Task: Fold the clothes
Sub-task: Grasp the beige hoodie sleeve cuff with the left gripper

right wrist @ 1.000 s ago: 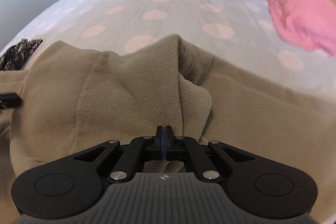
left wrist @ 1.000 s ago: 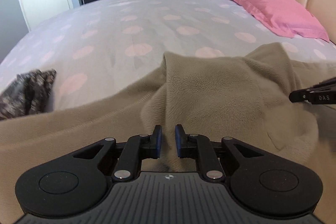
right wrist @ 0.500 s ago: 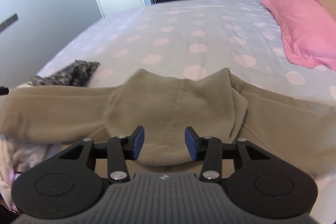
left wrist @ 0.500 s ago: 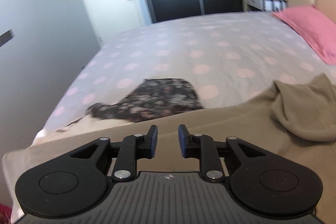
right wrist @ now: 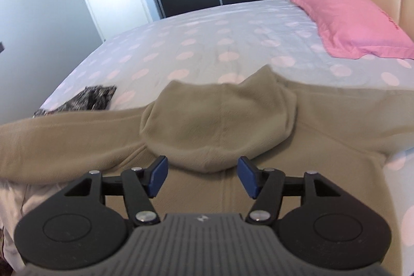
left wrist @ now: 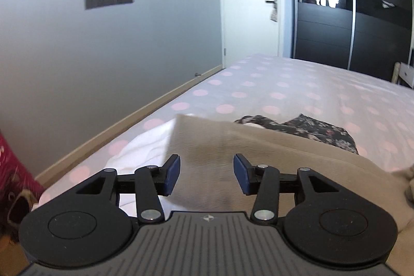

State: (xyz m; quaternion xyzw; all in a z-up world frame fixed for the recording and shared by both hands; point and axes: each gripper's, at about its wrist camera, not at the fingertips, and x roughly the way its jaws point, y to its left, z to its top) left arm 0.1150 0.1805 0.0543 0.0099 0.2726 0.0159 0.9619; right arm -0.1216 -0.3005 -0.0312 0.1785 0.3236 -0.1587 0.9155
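Observation:
A tan fleece hoodie (right wrist: 284,146) lies spread on the bed, hood (right wrist: 220,120) bunched at the neck and both sleeves stretched out sideways. My right gripper (right wrist: 201,177) hovers open just below the hood, nothing between its blue pads. In the left wrist view the hoodie's left sleeve (left wrist: 220,146) runs toward the bed's foot, its cuff end near the white cloth. My left gripper (left wrist: 206,173) is open above that sleeve, holding nothing.
A dark floral garment (left wrist: 310,128) (right wrist: 85,100) lies beyond the left sleeve. A white cloth (left wrist: 145,149) sits under the cuff. A pink pillow (right wrist: 357,27) rests by the headboard. The polka-dot bedspread (right wrist: 207,43) stretches behind; a red item (left wrist: 13,172) sits at the bed's left edge.
Both grippers have opened wider and pulled back from the hood. The left one has swung leftward along the sleeve toward the cuff. The hoodie now lies spread with the hood flattened.

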